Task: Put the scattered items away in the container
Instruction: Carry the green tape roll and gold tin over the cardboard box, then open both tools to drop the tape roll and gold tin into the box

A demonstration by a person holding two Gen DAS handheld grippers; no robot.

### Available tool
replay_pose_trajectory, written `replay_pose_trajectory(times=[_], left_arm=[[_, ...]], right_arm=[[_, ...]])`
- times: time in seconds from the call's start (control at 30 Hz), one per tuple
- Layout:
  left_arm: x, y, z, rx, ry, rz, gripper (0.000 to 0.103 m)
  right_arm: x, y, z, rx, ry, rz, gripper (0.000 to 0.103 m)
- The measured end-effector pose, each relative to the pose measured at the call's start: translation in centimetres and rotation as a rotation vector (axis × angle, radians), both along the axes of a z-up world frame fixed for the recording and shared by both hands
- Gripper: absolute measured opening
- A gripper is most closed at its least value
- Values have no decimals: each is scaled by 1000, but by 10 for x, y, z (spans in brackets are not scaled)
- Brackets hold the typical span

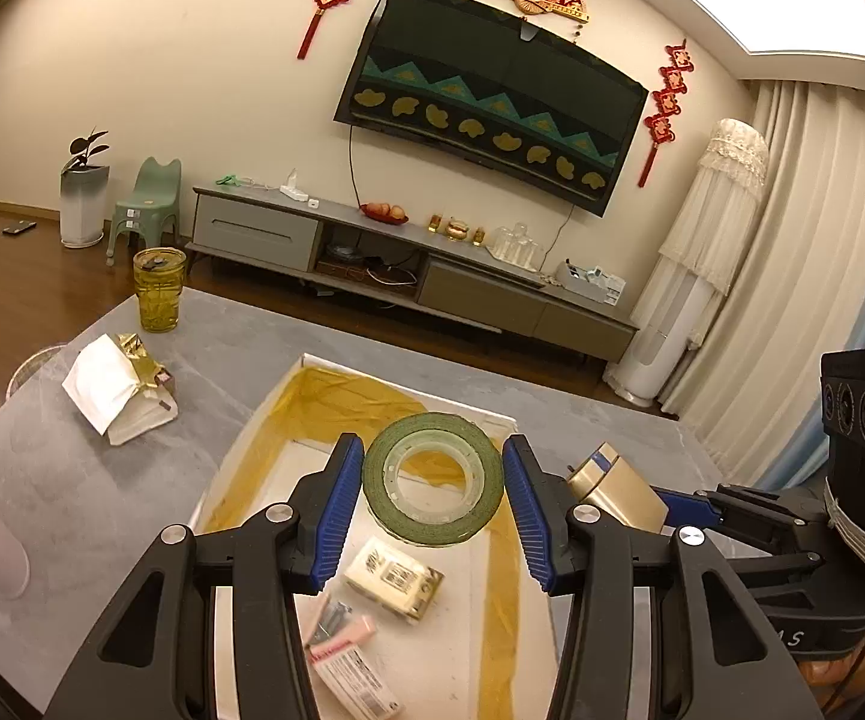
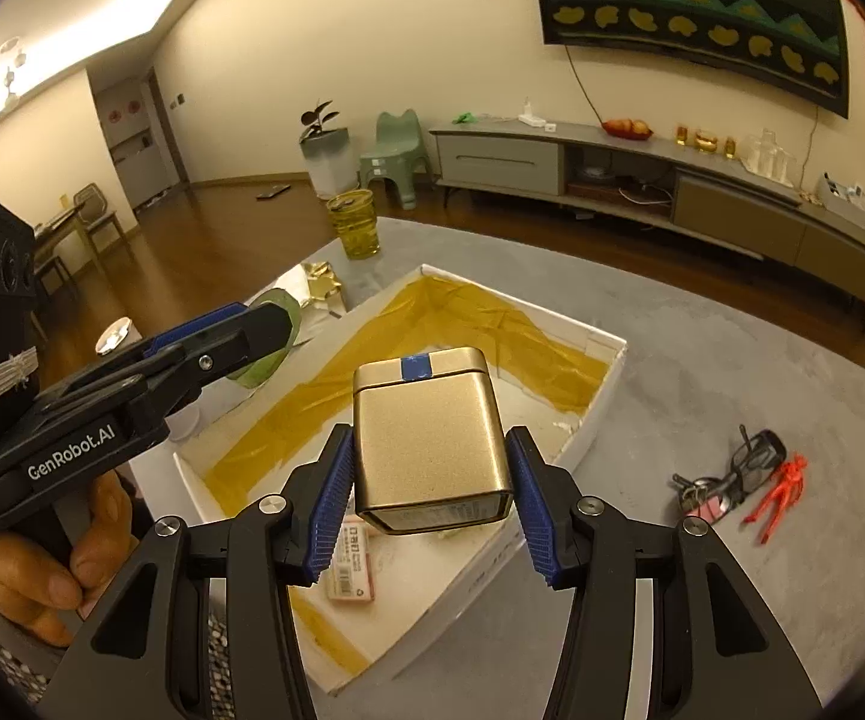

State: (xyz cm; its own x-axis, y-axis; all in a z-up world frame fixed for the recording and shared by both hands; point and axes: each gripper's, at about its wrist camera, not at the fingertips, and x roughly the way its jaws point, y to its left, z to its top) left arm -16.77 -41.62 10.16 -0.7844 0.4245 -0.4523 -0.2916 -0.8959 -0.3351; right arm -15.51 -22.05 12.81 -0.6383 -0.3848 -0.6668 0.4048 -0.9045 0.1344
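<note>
My left tongs (image 1: pixel 432 480) grasp tape roll (image 1: pixel 432 480) | my right tongs (image 2: pixel 429 468) grasp gold tin (image 2: pixel 429 438) | white box (image 2: pixel 603 387) beneath both

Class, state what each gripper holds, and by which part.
Left gripper: green tape roll, by its outer rim. Right gripper: gold metal tin, by its side walls near the base.
</note>
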Motion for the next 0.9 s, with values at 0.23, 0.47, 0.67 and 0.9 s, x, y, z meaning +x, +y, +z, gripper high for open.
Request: replay_pose_trajectory(times=[0.23, 0.47, 0.67, 0.9], left_arm=[[-40, 0, -3, -23, -68, -26, 49], [-74, 10, -7, -82, -127, -65, 49], [-97, 21, -16, -139, -172, -79, 49], [-127, 32, -40, -172, -259, -89, 49]], right_arm=[[-31, -1, -8, 11, -24, -6, 54], [-60, -2, -20, 18, -63, -7, 54], [-78, -6, -29, 30, -87, -1, 54], [-96, -4, -42, 50, -113, -5, 54]])
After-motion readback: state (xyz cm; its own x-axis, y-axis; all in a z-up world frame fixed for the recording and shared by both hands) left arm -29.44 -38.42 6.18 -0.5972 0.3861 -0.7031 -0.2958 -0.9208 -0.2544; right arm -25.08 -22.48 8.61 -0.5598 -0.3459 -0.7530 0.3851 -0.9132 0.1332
